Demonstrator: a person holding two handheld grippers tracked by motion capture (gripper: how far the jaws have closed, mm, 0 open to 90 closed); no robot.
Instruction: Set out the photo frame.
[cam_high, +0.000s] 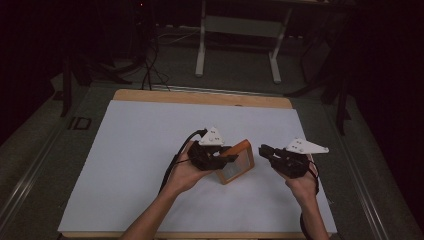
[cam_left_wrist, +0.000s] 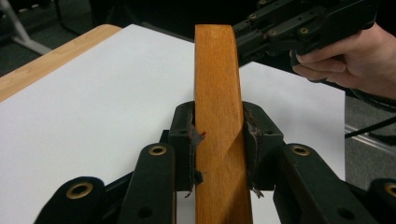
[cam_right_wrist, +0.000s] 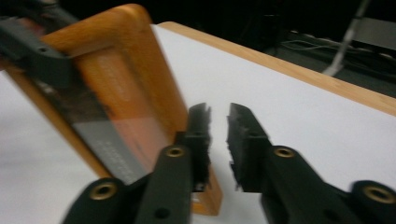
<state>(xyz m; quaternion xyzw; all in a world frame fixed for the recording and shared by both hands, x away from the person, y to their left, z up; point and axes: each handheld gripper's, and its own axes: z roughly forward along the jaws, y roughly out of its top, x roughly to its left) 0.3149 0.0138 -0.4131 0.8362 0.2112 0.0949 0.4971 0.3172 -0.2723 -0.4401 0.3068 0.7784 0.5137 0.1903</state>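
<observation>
The wooden picture frame (cam_high: 235, 162) is held at centre of the high view, raised on edge over the white sheet (cam_high: 135, 150), clamped by the left gripper (cam_left_wrist: 218, 135) w/ jaws tight on its smooth rounded orange rim. The right gripper (cam_right_wrist: 218, 140) sits just beside it, jaws slightly apart, nothing held (handover judged pending).

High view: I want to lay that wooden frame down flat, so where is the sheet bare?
The white sheet is bare across its whole left half and along the far strip by the table's wooden edge. It is crowded near-right of centre, where the left gripper clamps the wooden frame and the right gripper waits.
</observation>
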